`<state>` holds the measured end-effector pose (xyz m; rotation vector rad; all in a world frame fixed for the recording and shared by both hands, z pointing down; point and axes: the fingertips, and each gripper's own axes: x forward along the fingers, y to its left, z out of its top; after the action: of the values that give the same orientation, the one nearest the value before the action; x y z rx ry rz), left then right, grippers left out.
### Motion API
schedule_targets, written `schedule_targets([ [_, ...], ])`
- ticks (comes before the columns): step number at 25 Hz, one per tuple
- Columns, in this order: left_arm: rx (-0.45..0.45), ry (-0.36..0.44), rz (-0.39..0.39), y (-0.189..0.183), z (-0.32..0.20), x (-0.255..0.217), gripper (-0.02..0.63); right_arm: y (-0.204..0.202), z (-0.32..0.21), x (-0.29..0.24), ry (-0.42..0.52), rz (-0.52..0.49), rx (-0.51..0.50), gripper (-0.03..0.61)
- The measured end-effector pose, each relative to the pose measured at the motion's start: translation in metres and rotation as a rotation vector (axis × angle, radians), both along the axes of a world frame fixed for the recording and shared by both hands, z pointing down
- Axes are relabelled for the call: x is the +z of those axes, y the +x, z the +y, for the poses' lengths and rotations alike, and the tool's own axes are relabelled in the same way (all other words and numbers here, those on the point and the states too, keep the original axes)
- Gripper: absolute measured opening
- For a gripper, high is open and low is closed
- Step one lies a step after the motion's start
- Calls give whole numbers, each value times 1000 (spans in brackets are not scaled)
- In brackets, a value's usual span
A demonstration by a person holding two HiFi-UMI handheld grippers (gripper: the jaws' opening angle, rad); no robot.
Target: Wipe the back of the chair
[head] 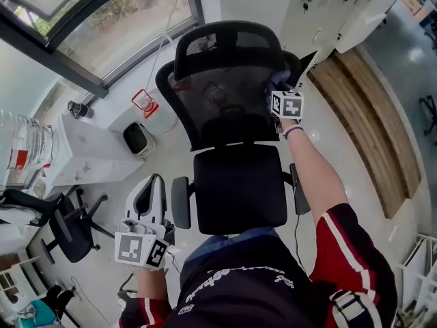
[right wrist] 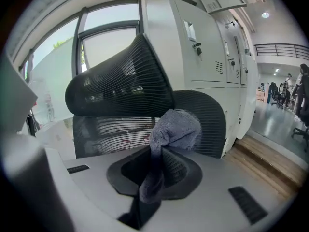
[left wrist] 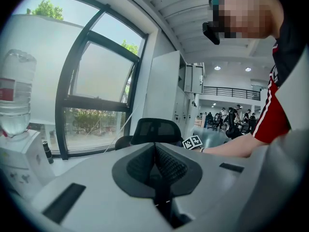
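A black mesh office chair (head: pixel 225 98) faces me, its headrest (head: pixel 229 46) on top. My right gripper (head: pixel 281 91) is at the right edge of the chair's back, shut on a grey cloth (head: pixel 278 80). In the right gripper view the cloth (right wrist: pixel 175 128) bunches above the jaws (right wrist: pixel 157 166), close to the mesh back (right wrist: pixel 106 132) just below the headrest (right wrist: pixel 120 86). Low by my left side, my left gripper (head: pixel 154 183) is away from the chair. Its pads (left wrist: pixel 164 161) meet with nothing between them, and the chair (left wrist: pixel 155 131) stands beyond.
A water dispenser with a bottle (head: pixel 27 145) stands at the left under a large window (head: pixel 102 19). A small white appliance (head: pixel 138 139) sits on the floor beside the chair. Another black chair (head: pixel 65 224) is at lower left. White cabinets (head: pixel 328 5) and a wooden step (head: pixel 369 115) lie right.
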<state>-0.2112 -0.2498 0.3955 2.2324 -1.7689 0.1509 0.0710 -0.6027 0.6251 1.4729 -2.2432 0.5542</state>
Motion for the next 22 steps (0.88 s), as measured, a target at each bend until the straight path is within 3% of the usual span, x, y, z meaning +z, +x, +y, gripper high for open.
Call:
schedule_targets([
  [13,-73,-25,2,-41,22,7,25,-189,27,-6,-3,-82,-226,63],
  [22,-167,-50,12,-88,56,18,25,-316,56,-12,-4,-134,-359,63],
])
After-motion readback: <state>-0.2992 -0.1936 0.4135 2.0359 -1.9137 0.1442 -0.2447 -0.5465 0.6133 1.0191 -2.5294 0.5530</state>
